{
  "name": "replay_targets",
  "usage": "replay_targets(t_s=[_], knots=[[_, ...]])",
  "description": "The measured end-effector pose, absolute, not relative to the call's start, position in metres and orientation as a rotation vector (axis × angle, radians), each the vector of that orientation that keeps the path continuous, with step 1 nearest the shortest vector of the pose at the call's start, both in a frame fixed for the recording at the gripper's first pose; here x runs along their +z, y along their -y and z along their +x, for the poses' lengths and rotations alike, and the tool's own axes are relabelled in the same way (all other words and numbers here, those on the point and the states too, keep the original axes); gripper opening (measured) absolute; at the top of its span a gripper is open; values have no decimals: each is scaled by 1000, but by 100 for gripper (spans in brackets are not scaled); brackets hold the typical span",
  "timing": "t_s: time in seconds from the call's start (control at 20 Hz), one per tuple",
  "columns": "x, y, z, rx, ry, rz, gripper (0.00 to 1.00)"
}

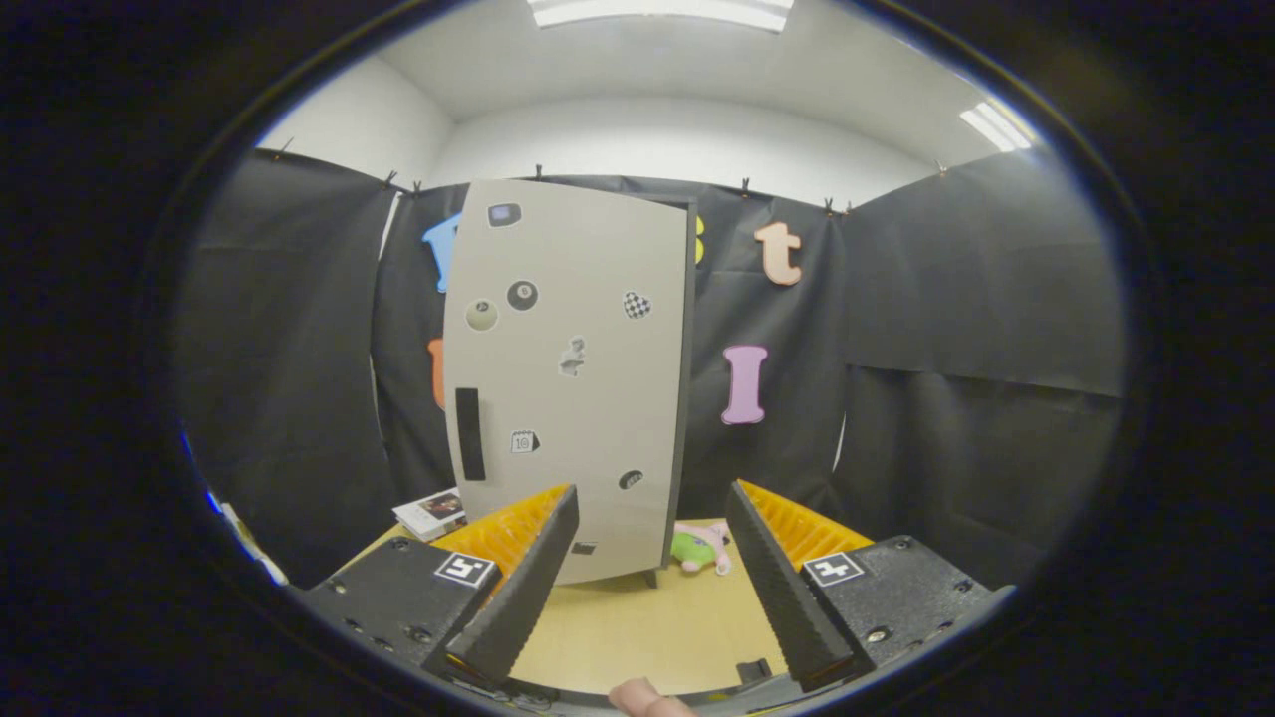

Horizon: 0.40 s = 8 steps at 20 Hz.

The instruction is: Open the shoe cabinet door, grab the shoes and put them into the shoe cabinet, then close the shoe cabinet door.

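A book (431,513) lies at ten o'clock from the gripper (652,503), on the table (637,637). The shoe cabinet (570,383) stands upright at twelve, just beyond the fingers, door shut, handle (469,434) on its left side. The fingers are spread apart, grasping nothing. A plush toy (700,548) lies at one o'clock beside the cabinet's foot.

Wooden tabletop (637,637) w/ shoe cabinet (573,378), plush toy (700,548) beside, booklet (431,513) behind.

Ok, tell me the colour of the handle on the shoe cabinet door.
Black, a vertical strip handle on the light grey door, clearest in the gripper view.
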<state>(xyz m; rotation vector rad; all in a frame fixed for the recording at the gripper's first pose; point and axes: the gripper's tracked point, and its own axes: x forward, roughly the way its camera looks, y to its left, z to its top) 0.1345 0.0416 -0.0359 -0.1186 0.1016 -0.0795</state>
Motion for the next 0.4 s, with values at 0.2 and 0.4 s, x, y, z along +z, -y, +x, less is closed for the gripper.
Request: replay_targets(t_s=[0.2, 0.4], knots=[[-33, -40, 137, -77, -101, -122, 97], [-27, -38, 142, -76, -97, -120, 97]])
